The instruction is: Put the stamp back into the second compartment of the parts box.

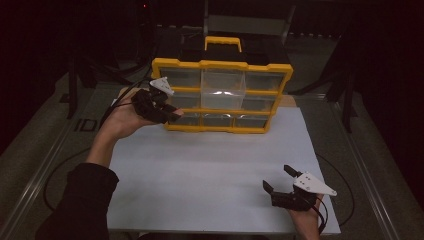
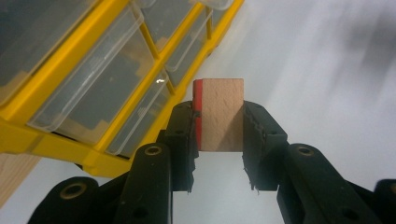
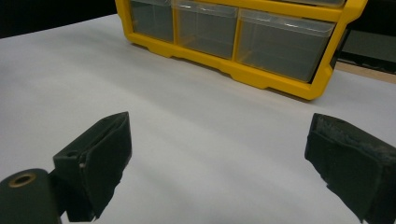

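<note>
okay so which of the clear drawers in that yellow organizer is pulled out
The top-row middle drawer of the yellow organizer: it juts forward past the frame and looks brighter, while its neighbours sit flush. The left hand-held gripper is by the lower-left corner.

Yellow drawer cabinet (image 2: 60, 135): cropped by the top and left edges in the left gripper view; its upper rows and right side are cut off in the right gripper view.
Drawer contents: the clear drawers (image 1: 222, 90) are too dim and reflective to tell what lies inside.
Wooden block (image 2: 223, 114): its flanks are covered by the pads of the left gripper (image 2: 219, 140); only a thin strip of the red face shows; too small to make out in the high view.
Right gripper (image 3: 219, 154): jaw bases cropped by the bottom edge of its own view.
White sheet (image 2: 327, 70): blurred at upper right in the left gripper view.
Surroundings: lost in darkness beyond the table in the high view.
</note>
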`<action>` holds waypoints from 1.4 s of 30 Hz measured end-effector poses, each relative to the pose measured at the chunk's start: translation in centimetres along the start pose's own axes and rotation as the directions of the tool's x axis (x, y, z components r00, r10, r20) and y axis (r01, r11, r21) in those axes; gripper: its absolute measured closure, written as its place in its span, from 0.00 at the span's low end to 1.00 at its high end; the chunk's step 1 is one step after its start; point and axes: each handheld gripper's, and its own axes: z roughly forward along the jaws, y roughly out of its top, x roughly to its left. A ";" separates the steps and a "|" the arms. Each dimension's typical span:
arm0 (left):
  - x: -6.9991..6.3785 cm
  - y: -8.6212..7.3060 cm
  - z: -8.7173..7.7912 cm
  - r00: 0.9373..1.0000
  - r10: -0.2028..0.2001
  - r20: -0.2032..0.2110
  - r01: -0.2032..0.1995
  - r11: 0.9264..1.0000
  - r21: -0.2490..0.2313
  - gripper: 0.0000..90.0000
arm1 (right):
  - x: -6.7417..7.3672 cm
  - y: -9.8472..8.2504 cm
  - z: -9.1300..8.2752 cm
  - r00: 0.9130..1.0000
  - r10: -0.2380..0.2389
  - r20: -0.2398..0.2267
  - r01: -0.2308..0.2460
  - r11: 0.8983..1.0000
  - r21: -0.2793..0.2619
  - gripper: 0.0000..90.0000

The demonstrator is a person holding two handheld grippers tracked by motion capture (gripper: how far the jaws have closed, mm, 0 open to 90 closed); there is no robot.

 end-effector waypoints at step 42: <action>2.6 5.9 -2.9 0.997 0.005 -0.076 -0.006 1.000 -0.020 0.74 | -0.1 0.0 -0.1 1.000 0.016 -0.003 -0.016 1.000 -0.006 0.08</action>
